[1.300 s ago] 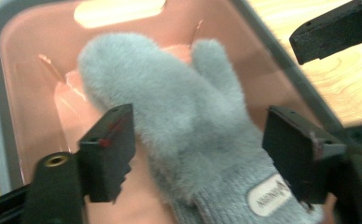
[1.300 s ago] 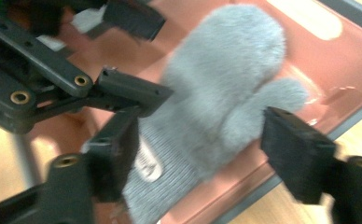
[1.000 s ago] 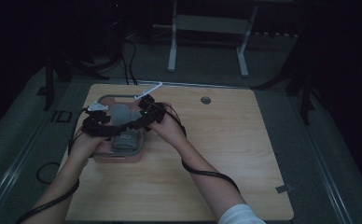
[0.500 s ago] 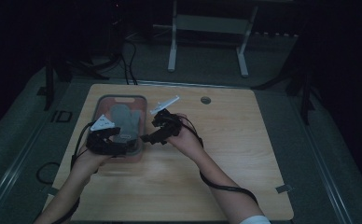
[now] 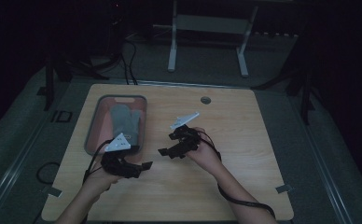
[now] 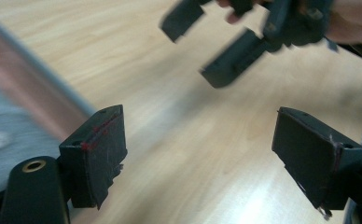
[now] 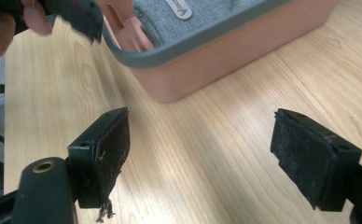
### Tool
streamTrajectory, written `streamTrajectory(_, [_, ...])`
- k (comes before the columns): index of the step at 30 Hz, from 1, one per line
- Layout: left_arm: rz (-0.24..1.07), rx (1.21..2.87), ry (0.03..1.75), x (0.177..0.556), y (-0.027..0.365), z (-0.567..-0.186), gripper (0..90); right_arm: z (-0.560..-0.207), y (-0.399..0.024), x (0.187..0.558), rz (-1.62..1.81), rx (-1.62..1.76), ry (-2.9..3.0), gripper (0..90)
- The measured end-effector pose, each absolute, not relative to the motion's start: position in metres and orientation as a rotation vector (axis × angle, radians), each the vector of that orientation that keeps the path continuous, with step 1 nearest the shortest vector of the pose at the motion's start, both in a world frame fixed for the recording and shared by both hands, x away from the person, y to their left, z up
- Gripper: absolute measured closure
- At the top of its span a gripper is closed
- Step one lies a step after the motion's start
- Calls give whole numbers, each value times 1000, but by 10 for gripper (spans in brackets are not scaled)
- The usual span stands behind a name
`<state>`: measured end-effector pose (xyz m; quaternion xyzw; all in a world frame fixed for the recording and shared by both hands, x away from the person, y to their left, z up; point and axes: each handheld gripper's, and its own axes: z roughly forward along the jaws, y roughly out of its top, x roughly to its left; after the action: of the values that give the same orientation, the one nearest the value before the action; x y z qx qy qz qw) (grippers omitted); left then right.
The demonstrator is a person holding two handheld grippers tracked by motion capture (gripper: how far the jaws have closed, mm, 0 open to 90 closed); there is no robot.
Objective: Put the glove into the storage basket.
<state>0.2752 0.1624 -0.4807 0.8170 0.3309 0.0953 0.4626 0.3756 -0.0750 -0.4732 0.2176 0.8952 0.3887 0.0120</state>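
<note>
Both claws, left claw [image 5: 144, 165] and right claw [image 5: 164, 152], stand apart and empty over the counter [image 5: 244, 140]. Right gripper view shows a label on the grey mitten [image 7: 207, 11] inside the pink tray [image 5: 91, 135], near the counter's left edge.

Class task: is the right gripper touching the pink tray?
Apart. The right gripper view shows bare wood between the right gripper and the pink tray.
</note>
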Motion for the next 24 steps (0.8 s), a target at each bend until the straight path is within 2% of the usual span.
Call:
streamTrajectory(12, [82, 2062, 690, 270, 131, -517, 181, -509, -109, 365, 1149, 632, 2806, 193])
streamTrajectory(24, [16, 2101, 614, 266, 109, -541, 181, -544, -132, 357, 1137, 584, 2812, 166])
